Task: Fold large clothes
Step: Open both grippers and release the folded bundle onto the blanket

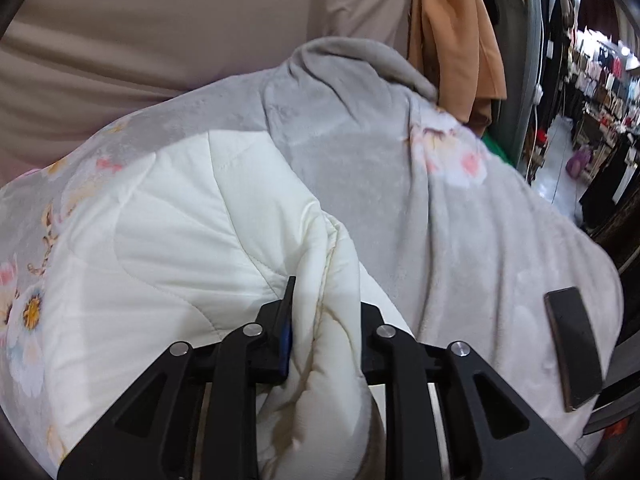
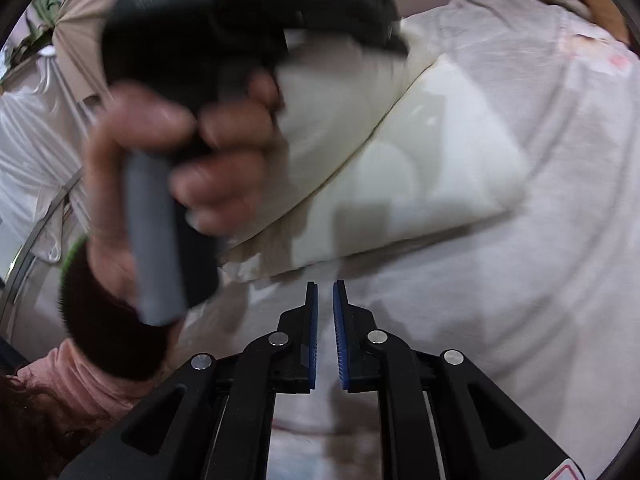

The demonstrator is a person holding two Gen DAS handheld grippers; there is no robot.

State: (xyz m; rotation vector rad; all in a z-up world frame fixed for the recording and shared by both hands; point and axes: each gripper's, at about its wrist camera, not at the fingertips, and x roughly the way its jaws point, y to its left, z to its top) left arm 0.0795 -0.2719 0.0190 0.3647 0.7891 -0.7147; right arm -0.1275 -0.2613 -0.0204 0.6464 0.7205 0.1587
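Note:
A white quilted garment (image 1: 180,232) lies on a grey floral blanket (image 1: 360,168). My left gripper (image 1: 326,312) is shut on a thick fold of the white garment, which bulges between the fingers; the right finger is partly hidden by the cloth. In the right wrist view the white garment (image 2: 420,168) lies folded ahead on the blanket (image 2: 540,280). My right gripper (image 2: 325,300) hovers over the blanket in front of the garment's edge, its blue pads almost together with a narrow gap and nothing between them. The hand holding the left gripper (image 2: 180,152) shows, blurred, at upper left.
A dark phone (image 1: 572,344) lies on the blanket at the right. A tan cloth backdrop (image 1: 160,40) hangs behind. An orange garment (image 1: 452,32) hangs at the back right, with shop racks of clothes (image 1: 600,92) beyond.

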